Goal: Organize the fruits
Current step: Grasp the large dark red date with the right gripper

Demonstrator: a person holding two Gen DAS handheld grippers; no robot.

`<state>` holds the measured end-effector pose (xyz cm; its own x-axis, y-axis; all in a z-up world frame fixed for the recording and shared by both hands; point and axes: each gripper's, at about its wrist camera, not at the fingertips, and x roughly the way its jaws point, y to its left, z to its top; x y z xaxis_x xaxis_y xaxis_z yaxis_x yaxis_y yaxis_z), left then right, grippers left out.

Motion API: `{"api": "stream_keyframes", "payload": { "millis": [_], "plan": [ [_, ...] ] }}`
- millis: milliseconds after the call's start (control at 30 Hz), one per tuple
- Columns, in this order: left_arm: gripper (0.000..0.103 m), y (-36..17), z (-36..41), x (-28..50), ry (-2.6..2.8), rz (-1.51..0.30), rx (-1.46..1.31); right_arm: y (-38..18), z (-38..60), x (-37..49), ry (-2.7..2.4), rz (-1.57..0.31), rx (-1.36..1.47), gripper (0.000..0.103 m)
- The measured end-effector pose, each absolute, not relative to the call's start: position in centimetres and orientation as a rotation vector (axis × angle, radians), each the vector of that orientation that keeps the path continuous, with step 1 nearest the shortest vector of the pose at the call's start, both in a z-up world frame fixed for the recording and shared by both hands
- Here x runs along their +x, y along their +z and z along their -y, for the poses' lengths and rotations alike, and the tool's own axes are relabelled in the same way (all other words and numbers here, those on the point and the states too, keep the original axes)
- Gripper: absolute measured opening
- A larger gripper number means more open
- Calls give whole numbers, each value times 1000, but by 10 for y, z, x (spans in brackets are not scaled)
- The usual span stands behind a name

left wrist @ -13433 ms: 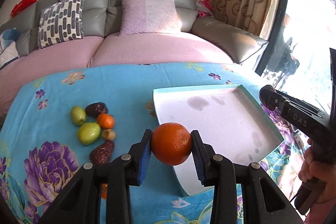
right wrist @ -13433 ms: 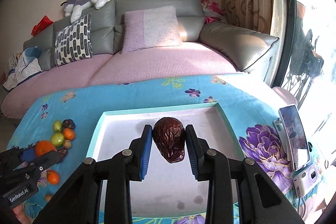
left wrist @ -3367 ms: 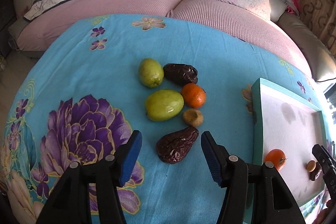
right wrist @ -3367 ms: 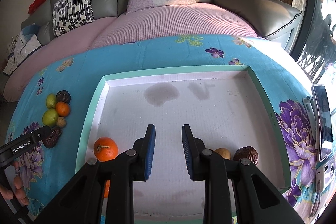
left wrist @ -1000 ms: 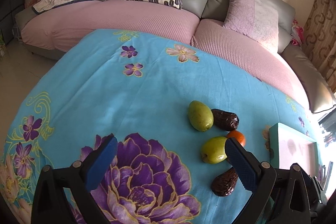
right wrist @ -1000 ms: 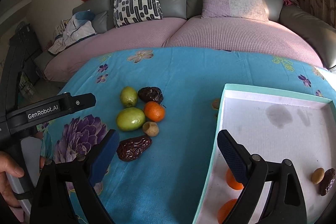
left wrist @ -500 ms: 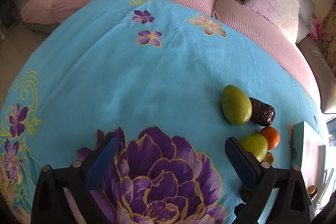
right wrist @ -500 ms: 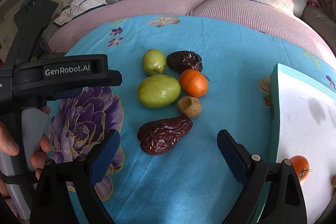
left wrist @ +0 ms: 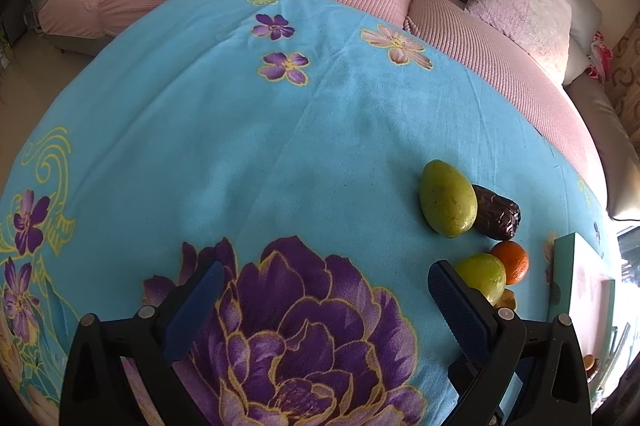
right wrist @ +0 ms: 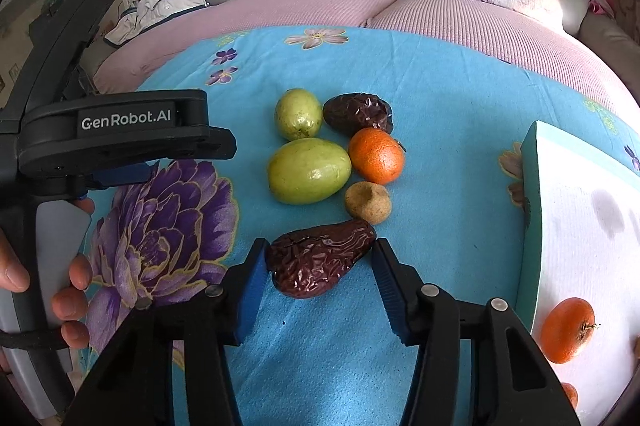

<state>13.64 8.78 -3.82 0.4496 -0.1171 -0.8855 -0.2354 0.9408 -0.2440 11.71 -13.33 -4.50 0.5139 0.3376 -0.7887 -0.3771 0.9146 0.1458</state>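
Right wrist view: the wrinkled brown date (right wrist: 320, 256) is framed on the blue cloth (right wrist: 440, 86) by the wide-open right gripper (right wrist: 318, 280). It should be squeezed gently, then carried to the tray (right wrist: 532, 186). The left gripper (left wrist: 320, 290) is open too.

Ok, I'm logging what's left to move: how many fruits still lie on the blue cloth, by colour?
Green: 2
Dark brown: 2
Orange: 1
Tan: 1
Total: 6
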Motion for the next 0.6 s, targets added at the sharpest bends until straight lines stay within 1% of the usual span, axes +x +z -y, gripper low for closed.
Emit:
{"api": "stream_keyframes", "payload": {
  "millis": [367, 500, 600],
  "plan": [
    [102, -31, -58, 135, -4, -1096, -317, -26, 168, 111, 405, -904, -20, 54],
    [102, -28, -46, 134, -37, -1087, -304, -14, 191, 103, 387, -857, -28, 54],
    [102, -26, -35, 135, -66, -1077, -291, -7, 213, 99, 386, -858, 21, 54]
  ]
}}
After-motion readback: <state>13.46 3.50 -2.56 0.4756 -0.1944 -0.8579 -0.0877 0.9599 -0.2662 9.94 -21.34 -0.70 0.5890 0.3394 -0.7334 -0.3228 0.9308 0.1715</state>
